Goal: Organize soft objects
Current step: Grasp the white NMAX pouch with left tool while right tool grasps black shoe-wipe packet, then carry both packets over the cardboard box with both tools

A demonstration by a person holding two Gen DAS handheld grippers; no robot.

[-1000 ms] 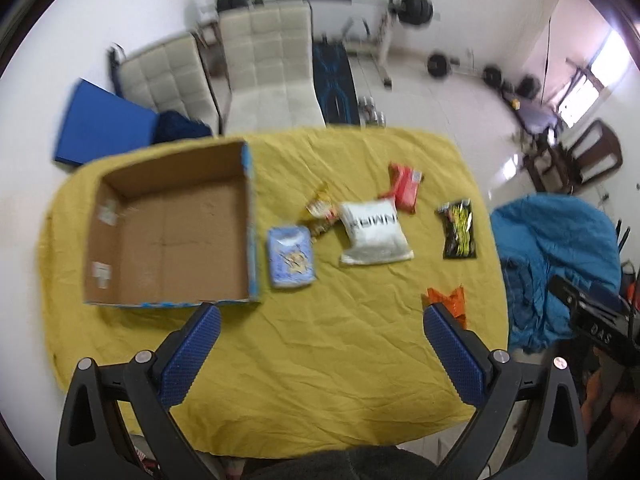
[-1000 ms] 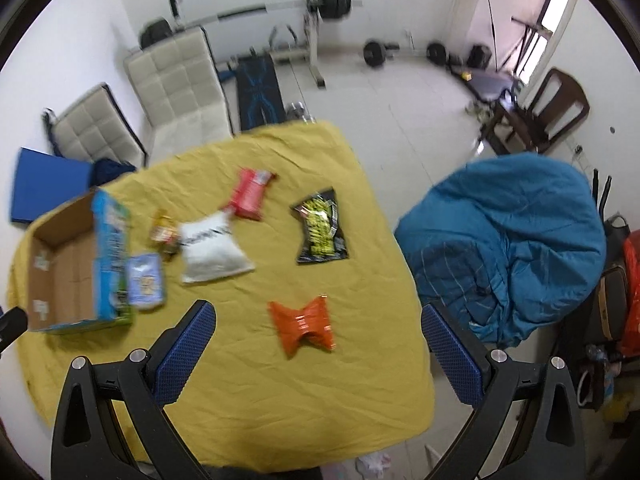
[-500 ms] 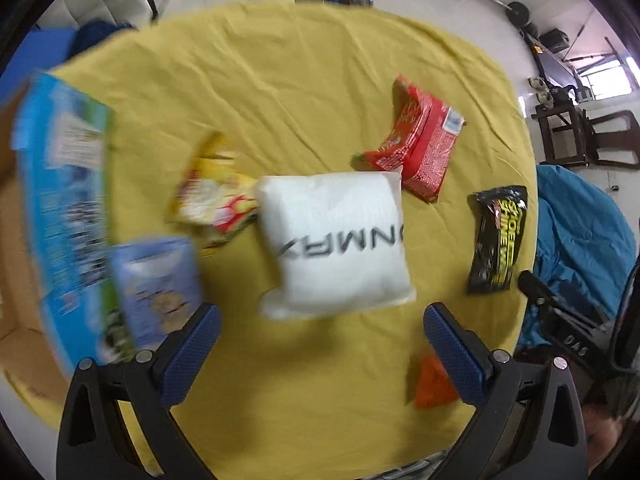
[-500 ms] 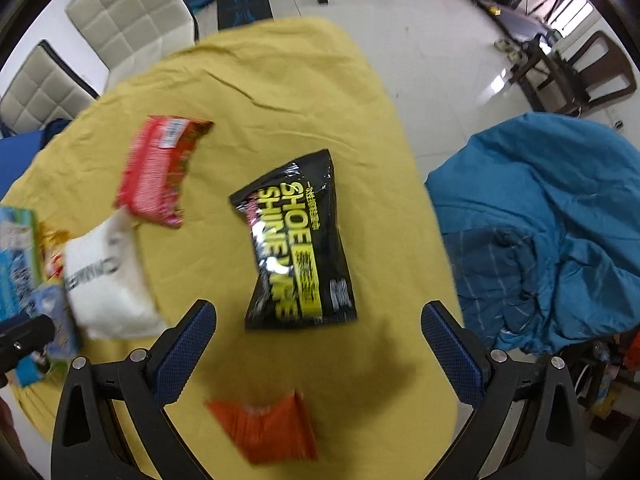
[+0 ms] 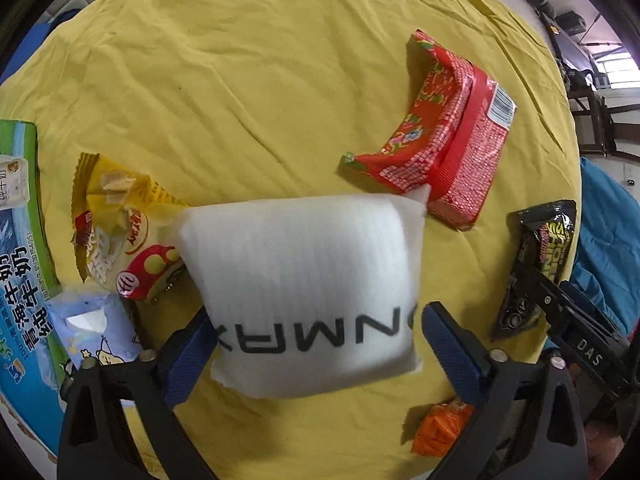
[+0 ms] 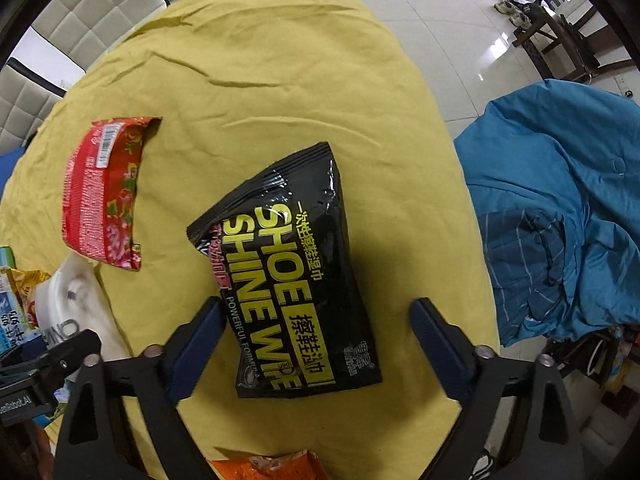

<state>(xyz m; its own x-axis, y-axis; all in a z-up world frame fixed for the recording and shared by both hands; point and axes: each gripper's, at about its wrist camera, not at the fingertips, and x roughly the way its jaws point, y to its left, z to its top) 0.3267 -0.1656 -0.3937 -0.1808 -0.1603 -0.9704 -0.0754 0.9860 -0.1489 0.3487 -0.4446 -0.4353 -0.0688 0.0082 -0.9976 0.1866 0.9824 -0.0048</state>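
Observation:
My left gripper [image 5: 316, 334] is open, its blue fingers on either side of the near end of a white foam pouch [image 5: 304, 280] with black letters. A yellow snack pack [image 5: 116, 224], a light blue tissue pack [image 5: 96, 332], a red pack [image 5: 444, 140] and an orange pack [image 5: 440, 428] lie around it. My right gripper [image 6: 316, 328] is open, its fingers straddling the near part of a black shoe shine wipes pack [image 6: 292, 276]. The red pack [image 6: 104, 192] and white pouch [image 6: 72, 312] lie to its left.
Everything lies on a table under a wrinkled yellow cloth [image 5: 240, 80]. A printed cardboard box [image 5: 24, 280] stands at the left edge. A blue beanbag [image 6: 560, 208] sits right of the table, padded chairs [image 6: 92, 12] behind it.
Both grippers have dropped from high above the table to close over the packs: the left over the white pouch, the right over the black wipes pack. Both stay open.

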